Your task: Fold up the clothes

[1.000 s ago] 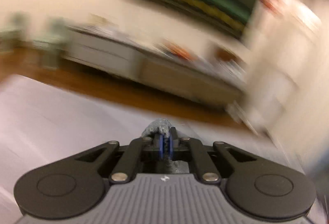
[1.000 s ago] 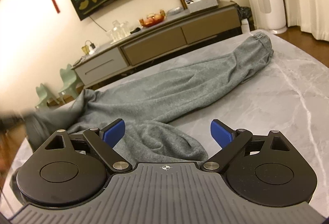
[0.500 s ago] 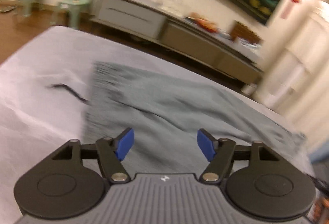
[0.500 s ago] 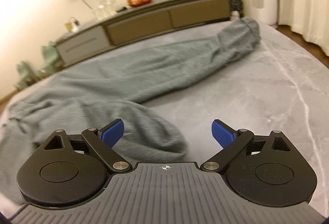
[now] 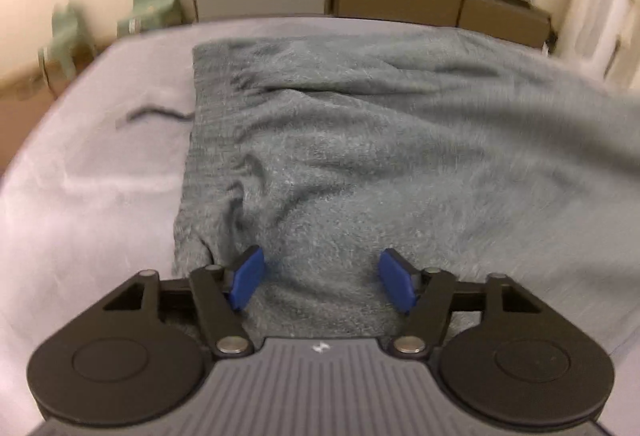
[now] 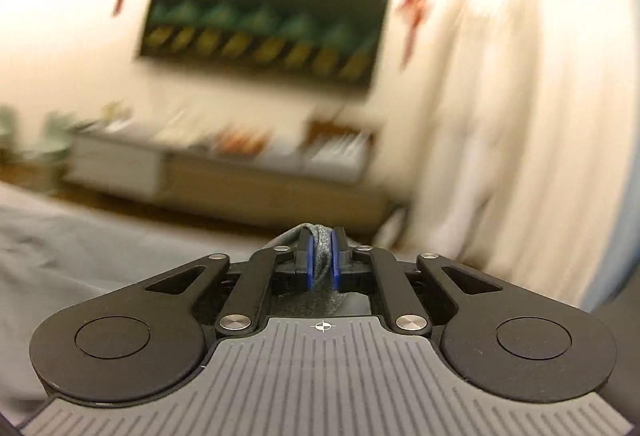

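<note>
Grey sweatpants (image 5: 360, 139) spread over the pale table (image 5: 88, 171), waistband toward its left edge. Left tool (image 5: 320, 286) gaping over the fabric, gripping nothing. Right tool (image 6: 321, 258) just closed, pinching a grey fold.

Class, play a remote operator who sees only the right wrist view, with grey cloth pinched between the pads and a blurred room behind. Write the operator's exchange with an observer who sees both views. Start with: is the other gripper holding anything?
Observer: No. The left gripper is open, its blue pads apart above the grey trousers, gripping nothing.
Operator: How does the garment lie?
Observer: It is spread across the pale table, with wrinkles near the waistband end.
Operator: Anything loose beside it?
Observer: A dark drawstring trails from the left edge of the trousers onto the table.
Operator: And my grip?
Observer: Your right gripper has just been closing and now pinches a fold of the grey cloth.
</note>
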`<action>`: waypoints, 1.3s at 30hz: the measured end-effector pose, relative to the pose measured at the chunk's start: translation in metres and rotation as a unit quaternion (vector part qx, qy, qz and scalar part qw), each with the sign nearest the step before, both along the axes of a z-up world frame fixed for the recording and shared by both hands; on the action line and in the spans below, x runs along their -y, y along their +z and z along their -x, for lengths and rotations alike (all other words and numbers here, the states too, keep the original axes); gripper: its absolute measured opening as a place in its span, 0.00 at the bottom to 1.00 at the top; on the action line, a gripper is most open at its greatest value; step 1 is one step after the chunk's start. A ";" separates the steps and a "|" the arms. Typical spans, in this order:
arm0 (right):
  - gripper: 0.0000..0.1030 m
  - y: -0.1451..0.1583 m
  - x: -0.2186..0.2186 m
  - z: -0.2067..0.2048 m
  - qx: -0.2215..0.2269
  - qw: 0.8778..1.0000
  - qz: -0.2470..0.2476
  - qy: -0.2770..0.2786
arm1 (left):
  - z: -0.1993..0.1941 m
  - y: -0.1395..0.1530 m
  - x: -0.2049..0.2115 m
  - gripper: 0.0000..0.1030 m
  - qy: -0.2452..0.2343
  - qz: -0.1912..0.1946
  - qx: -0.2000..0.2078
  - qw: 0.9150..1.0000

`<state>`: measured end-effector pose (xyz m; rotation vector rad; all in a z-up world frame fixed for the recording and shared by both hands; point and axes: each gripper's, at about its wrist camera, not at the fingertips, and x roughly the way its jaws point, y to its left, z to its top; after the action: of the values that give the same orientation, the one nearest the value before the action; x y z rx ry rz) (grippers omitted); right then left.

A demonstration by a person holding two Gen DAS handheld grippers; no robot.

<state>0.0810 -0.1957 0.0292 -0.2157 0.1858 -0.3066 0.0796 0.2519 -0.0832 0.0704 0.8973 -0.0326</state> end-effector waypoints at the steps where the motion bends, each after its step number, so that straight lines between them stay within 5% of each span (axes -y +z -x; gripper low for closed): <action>1: 0.72 -0.011 0.009 -0.010 -0.003 1.000 0.005 -0.023 | 0.001 -0.001 -0.003 0.72 0.002 0.001 0.000 1.000; 2: 0.90 -0.026 0.022 -0.023 -0.029 0.999 -0.003 -0.045 | 0.003 -0.001 -0.008 0.72 0.009 0.005 -0.001 1.000; 5: 0.81 -0.052 0.070 -0.041 -0.110 0.981 -0.136 -0.082 | 0.007 0.002 -0.024 0.72 0.039 0.015 -0.007 0.999; 9: 0.94 -0.046 0.126 0.002 -0.067 0.939 -0.332 -0.063 | 0.013 0.004 -0.030 0.72 0.050 0.013 -0.010 0.999; 12: 0.94 -0.057 0.154 0.017 -0.090 0.921 -0.368 -0.084 | 0.012 0.006 -0.029 0.72 0.048 0.011 -0.012 0.999; 18: 0.94 -0.095 0.172 -0.001 -0.188 0.927 -0.308 -0.104 | 0.006 0.005 -0.028 0.72 0.047 0.012 -0.010 0.999; 20: 0.86 -0.108 0.172 -0.014 -0.210 0.929 -0.287 -0.102 | 0.005 0.004 -0.027 0.72 0.046 0.010 -0.008 0.999; 21: 0.79 -0.113 0.173 -0.019 -0.213 0.930 -0.283 -0.100 | 0.004 0.004 -0.029 0.72 0.050 0.009 -0.007 0.999; 24: 0.30 -0.128 0.175 -0.042 -0.252 0.917 -0.299 -0.077 | 0.001 0.004 -0.042 0.71 0.080 0.000 -0.003 0.997; 25: 0.26 -0.130 0.172 -0.049 -0.260 0.917 -0.294 -0.067 | 0.000 0.004 -0.046 0.70 0.090 -0.003 -0.001 0.996; 26: 0.25 -0.126 0.166 -0.053 -0.250 0.931 -0.256 -0.069 | 0.001 0.007 -0.047 0.67 0.095 -0.005 0.003 0.995; 27: 0.24 -0.122 0.161 -0.057 -0.238 0.944 -0.216 -0.076 | 0.005 0.011 -0.044 0.65 0.095 -0.005 0.010 0.995; 29: 0.50 -0.111 0.153 -0.058 -0.199 0.964 -0.121 -0.131 | 0.013 0.021 -0.038 0.59 0.095 -0.006 0.024 0.995; 31: 0.60 -0.099 0.151 -0.055 -0.177 0.969 -0.076 -0.155 | 0.021 0.031 -0.030 0.61 0.086 0.000 0.041 0.995; 34: 0.74 -0.078 0.167 -0.038 -0.150 0.968 -0.170 -0.108 | 0.028 0.044 -0.003 0.63 0.030 0.030 0.065 0.997; 39: 0.74 -0.102 0.184 -0.049 -0.221 0.935 -0.277 -0.024 | 0.023 0.033 0.047 0.63 -0.051 0.009 0.052 0.997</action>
<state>0.1297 -0.3795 -0.0727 0.2858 0.7133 -0.2388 0.0562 0.2053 -0.0505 0.0995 0.7885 -0.1313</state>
